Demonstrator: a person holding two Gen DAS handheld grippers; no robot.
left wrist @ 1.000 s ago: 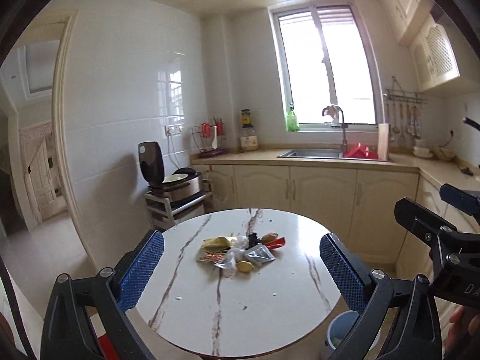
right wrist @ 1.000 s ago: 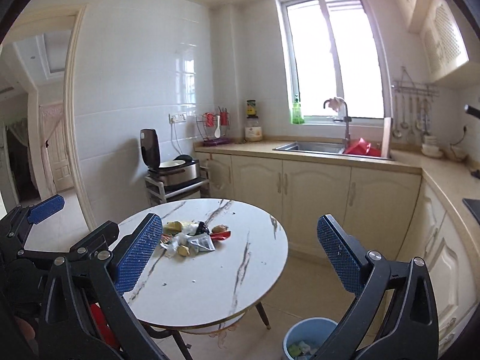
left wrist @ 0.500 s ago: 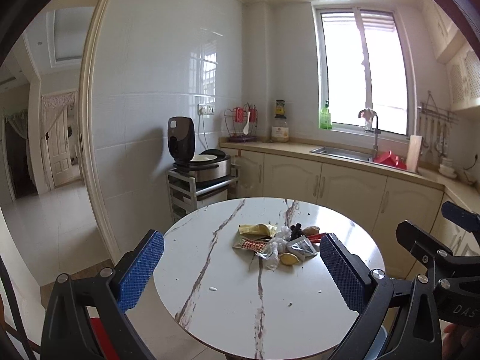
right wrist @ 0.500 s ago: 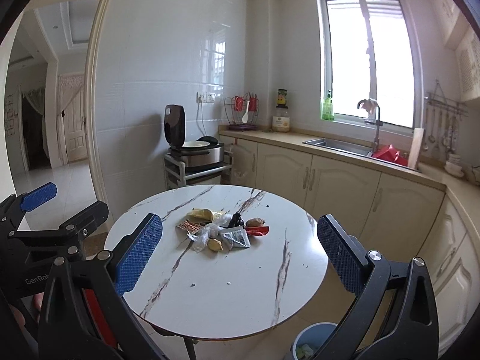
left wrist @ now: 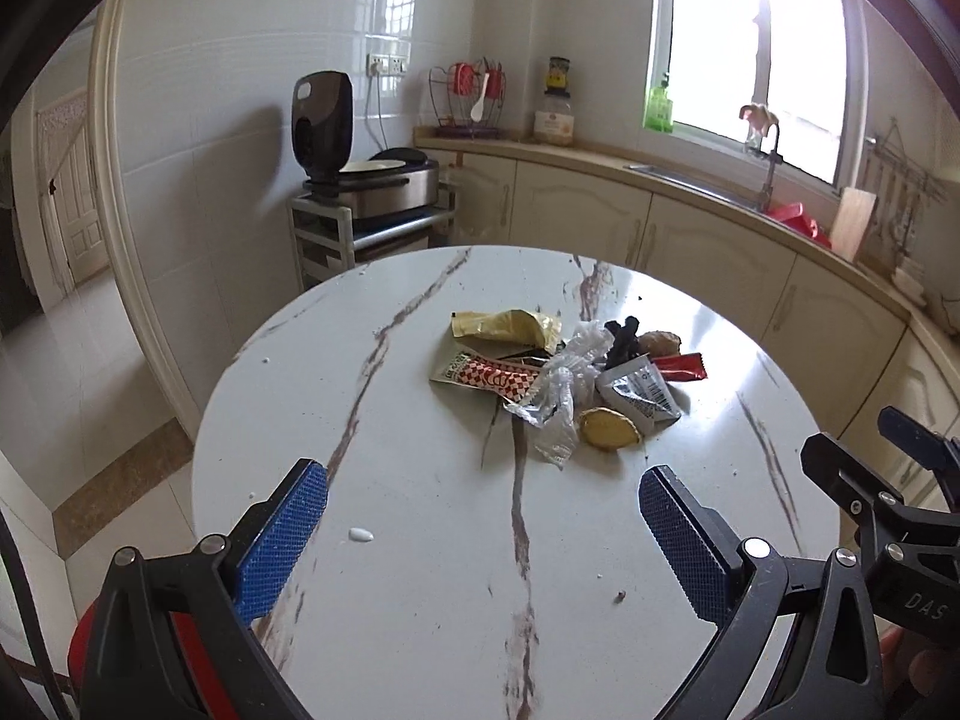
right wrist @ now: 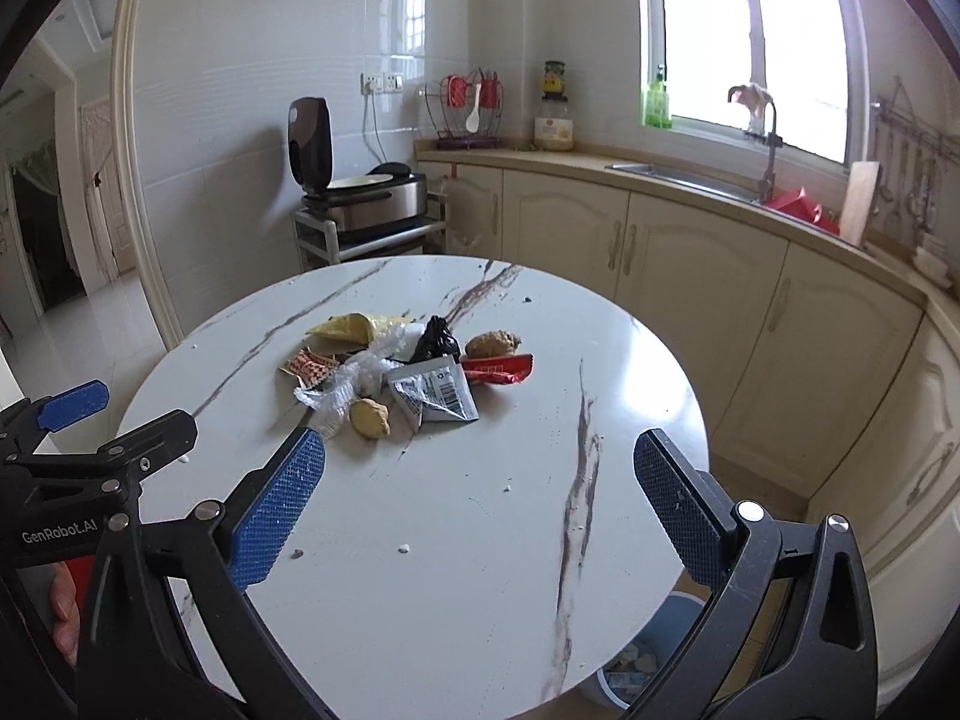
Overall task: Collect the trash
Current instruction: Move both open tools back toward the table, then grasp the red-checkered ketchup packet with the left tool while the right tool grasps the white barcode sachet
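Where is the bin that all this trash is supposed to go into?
The blue bin shows only in the right wrist view, on the floor under the near right edge of the round table, behind the right gripper.

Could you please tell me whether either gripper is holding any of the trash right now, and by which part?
Nothing is held. The left gripper and right gripper both have open, empty jaws short of the trash pile on the table.

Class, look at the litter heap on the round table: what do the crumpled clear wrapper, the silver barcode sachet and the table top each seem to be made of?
Crumpled clear wrapper: thin plastic film, see-through, creased, glinting.
Silver barcode sachet: probably foil-laminated plastic, metallic grey sheen, printed barcode.
Table top: glossy white marble or marble-look slab, brown veins, window reflections; real stone cannot be confirmed.
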